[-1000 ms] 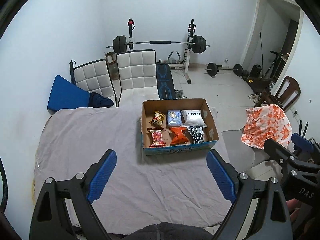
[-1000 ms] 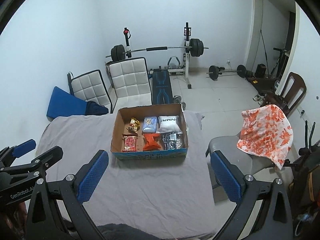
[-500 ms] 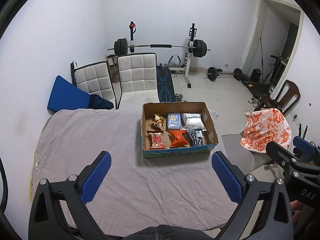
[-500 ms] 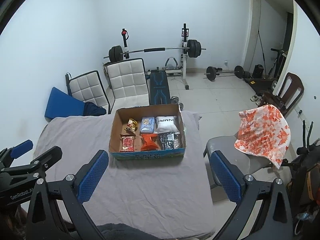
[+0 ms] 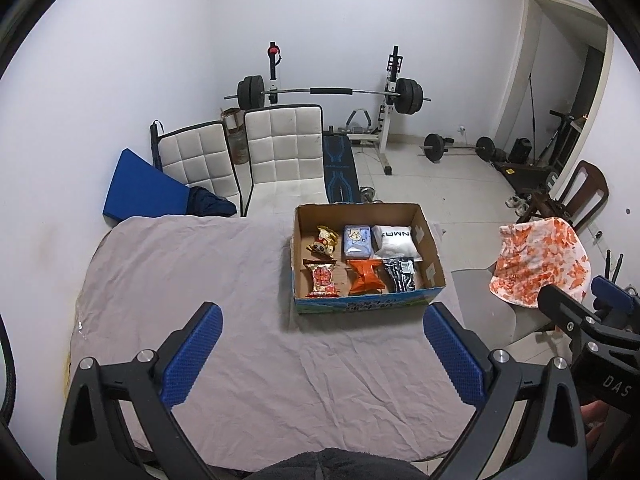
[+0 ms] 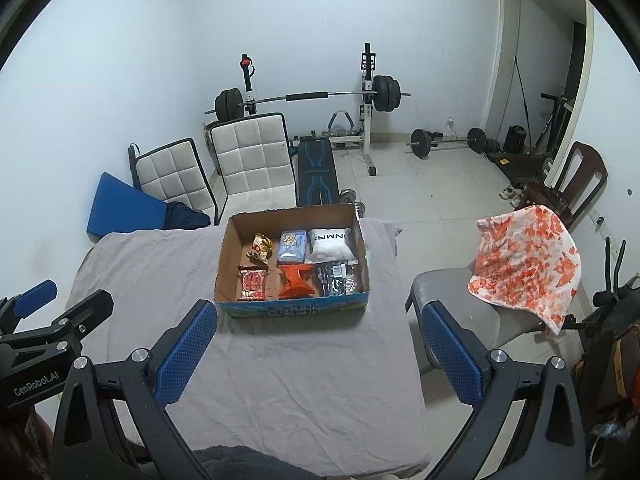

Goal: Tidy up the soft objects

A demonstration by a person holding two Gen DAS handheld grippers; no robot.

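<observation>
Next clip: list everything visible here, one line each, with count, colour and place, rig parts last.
cardboard box: 1, brown, on the table's far right part
soft packets: 6, red, gold, pale blue, white, orange, black, two rows inside the box
table cloth: 1, grey, covering the table
padded chairs: 2, white, behind the table
blue cushion: 1, by the left wall
patterned cloth: 1, orange and white, over a grey chair on the right
barbell rack: 1, black, back wall
floor barbell: 1, black, near the doorway
left gripper: fingers open, nothing between
right gripper: fingers open, nothing between
</observation>
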